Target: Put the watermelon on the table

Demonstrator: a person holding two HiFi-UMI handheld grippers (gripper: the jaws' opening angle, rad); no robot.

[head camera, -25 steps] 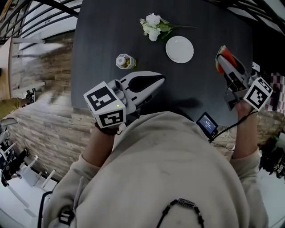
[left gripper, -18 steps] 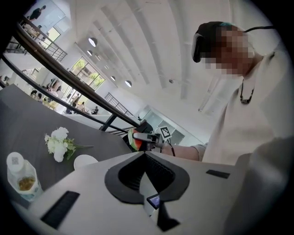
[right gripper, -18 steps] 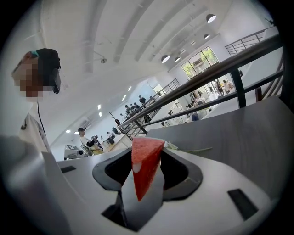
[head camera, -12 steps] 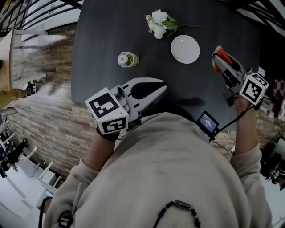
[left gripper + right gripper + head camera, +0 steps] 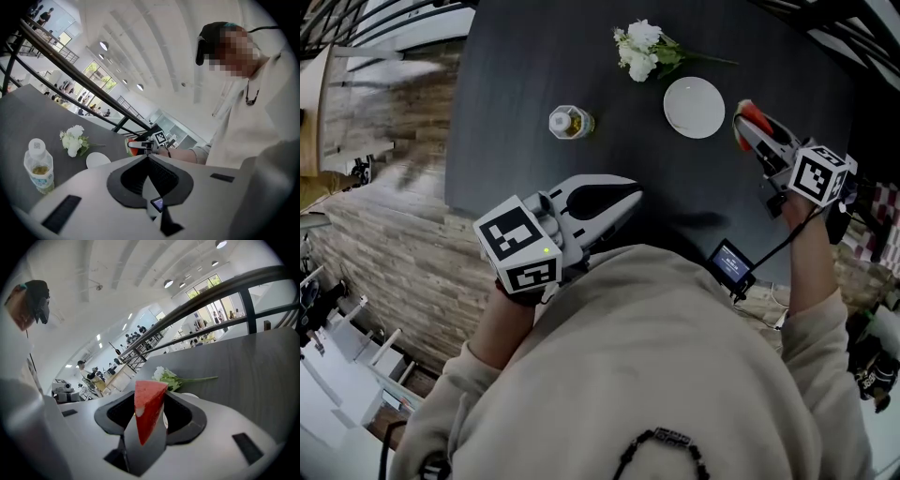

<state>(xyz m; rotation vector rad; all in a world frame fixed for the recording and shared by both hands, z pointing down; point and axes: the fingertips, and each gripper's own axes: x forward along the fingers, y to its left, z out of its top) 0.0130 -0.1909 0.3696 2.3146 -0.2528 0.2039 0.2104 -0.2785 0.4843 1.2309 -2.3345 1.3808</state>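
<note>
A red watermelon slice with a green rind is clamped between the jaws of my right gripper, which hangs over the dark table just right of a white plate. In the right gripper view the slice stands point-up between the pads, with the gripper shut on it. My left gripper hovers over the table's near edge, its jaws shut and nothing between them. In the left gripper view its tips meet, and the watermelon shows beyond them.
White flowers lie at the table's far side, behind the plate. A small bottle stands left of the plate. A small screen device sits near the table's front edge, cabled. The floor below is wood-patterned.
My right gripper has sunk toward the table with the watermelon, drawing closer to the white plate. The left gripper has barely shifted.
</note>
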